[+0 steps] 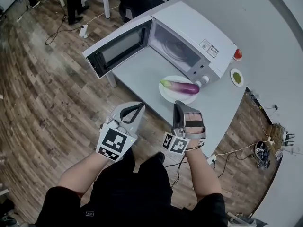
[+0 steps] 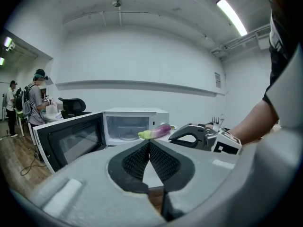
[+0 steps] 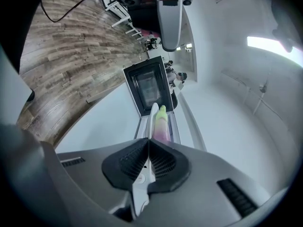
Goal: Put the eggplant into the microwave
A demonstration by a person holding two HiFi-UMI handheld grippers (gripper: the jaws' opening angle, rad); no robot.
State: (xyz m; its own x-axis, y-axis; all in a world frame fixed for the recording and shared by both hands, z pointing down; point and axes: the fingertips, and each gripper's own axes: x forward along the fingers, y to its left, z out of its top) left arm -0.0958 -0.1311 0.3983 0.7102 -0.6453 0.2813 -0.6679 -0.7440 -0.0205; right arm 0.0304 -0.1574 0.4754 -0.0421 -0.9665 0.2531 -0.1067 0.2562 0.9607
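Purple with a green tip, the eggplant (image 1: 181, 86) lies on a white plate (image 1: 165, 96) on the desk (image 1: 139, 70) before the open microwave (image 1: 189, 34), ready for loading, while the left tool (image 1: 135, 111) and right tool (image 1: 180, 106), both pressed together and empty, hover short of it.

Probably a lab or test room: bare white walls (image 2: 142, 56), ceiling strip light (image 2: 231, 16), loose cables (image 1: 59, 30) across wood-plank floor (image 1: 42, 103).

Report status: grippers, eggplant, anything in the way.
Left gripper, right gripper: jaws shut, empty. Eggplant on plate before microwave. Door open, nothing seen in the way.
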